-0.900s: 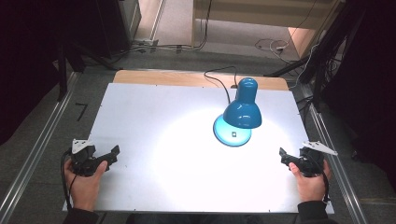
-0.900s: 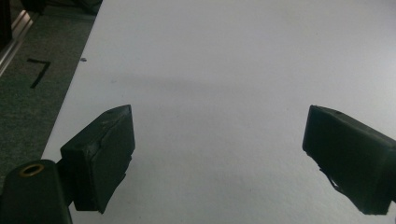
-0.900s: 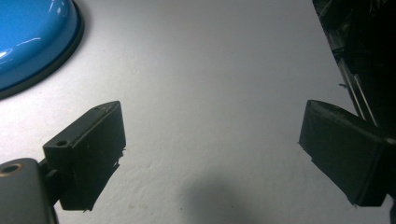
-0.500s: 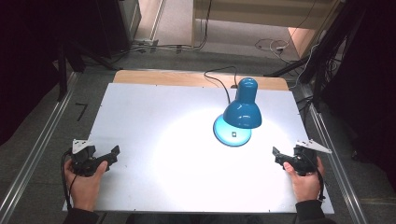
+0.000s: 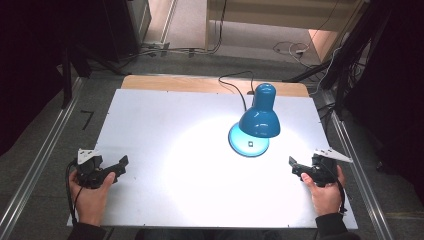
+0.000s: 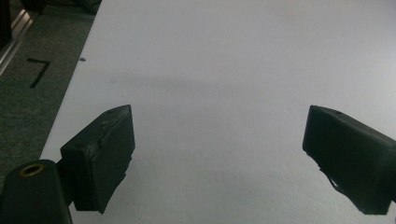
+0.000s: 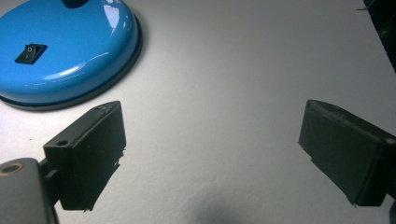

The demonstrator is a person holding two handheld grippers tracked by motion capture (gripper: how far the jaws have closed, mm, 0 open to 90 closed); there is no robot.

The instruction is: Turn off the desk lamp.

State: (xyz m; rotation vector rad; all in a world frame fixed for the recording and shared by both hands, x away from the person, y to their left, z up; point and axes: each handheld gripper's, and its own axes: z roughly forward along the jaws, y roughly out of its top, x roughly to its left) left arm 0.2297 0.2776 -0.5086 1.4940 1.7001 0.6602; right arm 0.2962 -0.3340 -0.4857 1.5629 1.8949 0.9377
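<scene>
Right gripper [image 5: 294,165], a black two-jaw tool held in the person's right hand [image 5: 325,192]: the jaws stand wide apart with bare table surface between them and nothing in their hold, as the right gripper view [image 7: 210,140] confirms. A grey three-cornered plate sits on top of the tool, and its cable trails back along the wrist.

Just ahead of this gripper, towards its own left jaw, lies the round glossy blue metal base [image 7: 65,51] of the blue desk lamp [image 5: 259,117]. The base is near the jaw tip but apart from it. A small black rocker switch [image 7: 30,52] is set into the upper face of the base. Above the base the lamp's bell-shaped blue shade tilts downward and throws a bright pool of light onto the table in front of the tool. A black power cord [image 5: 232,85] runs from the lamp to the far edge.

Left gripper [image 5: 122,165], a matching black tool in the person's left hand [image 5: 90,192]: its jaws are likewise spread wide and hold nothing; the left gripper view [image 6: 219,140] shows plain table surface between them. It lies well apart from the lamp, across the lit patch.

Both tools rest low over the flat white rectangular table top [image 5: 175,125], near its near edge. Beyond the left tool's outer side, grey floor with a black tape mark [image 6: 38,72] borders the table.
</scene>
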